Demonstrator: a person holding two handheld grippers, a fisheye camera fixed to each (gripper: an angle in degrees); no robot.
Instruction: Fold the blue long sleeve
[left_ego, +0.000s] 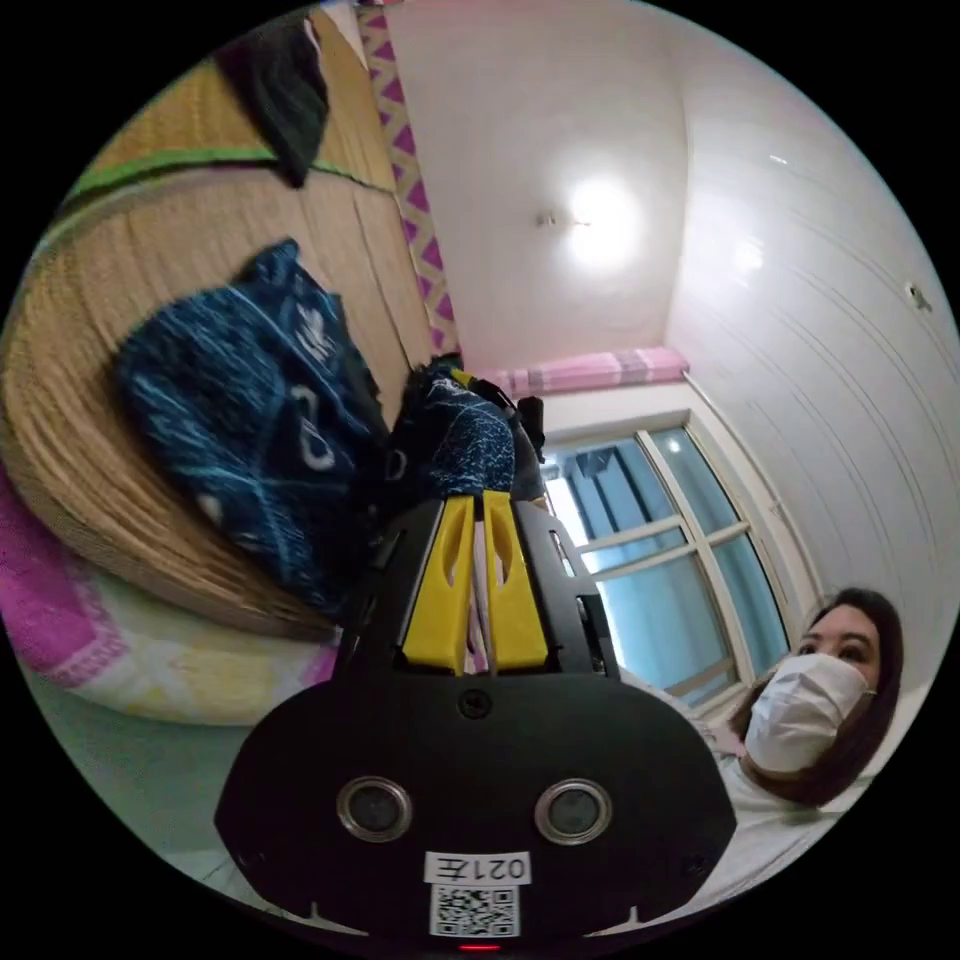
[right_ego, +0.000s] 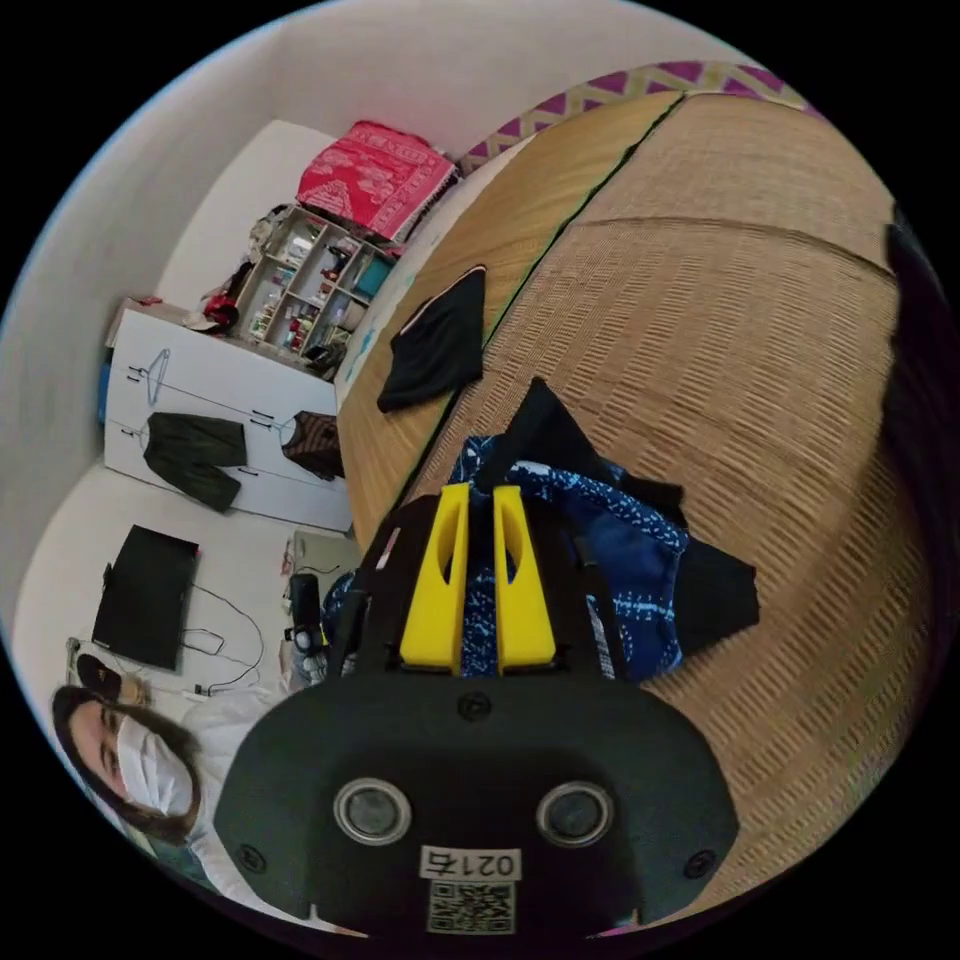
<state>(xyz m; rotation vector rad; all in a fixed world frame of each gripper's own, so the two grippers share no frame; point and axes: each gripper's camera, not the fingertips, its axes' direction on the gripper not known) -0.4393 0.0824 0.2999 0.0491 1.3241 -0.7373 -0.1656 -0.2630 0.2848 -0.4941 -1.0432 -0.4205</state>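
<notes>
Blue long sleeve (right_ego: 630, 560), one garment, sits at the centre of the right gripper view, bunched on the woven mat (right_ego: 760, 330) just past the right claw (right_ego: 478, 500), whose jaws are clenched on a fold of it. In the left gripper view the left claw (left_ego: 478, 500) is likewise clenched on lifted cloth at centre frame. It looks soft, light and floppy; edges or seams seem the best holds. Farther off, upper left, lies one dark garment (right_ego: 437, 342).
</notes>
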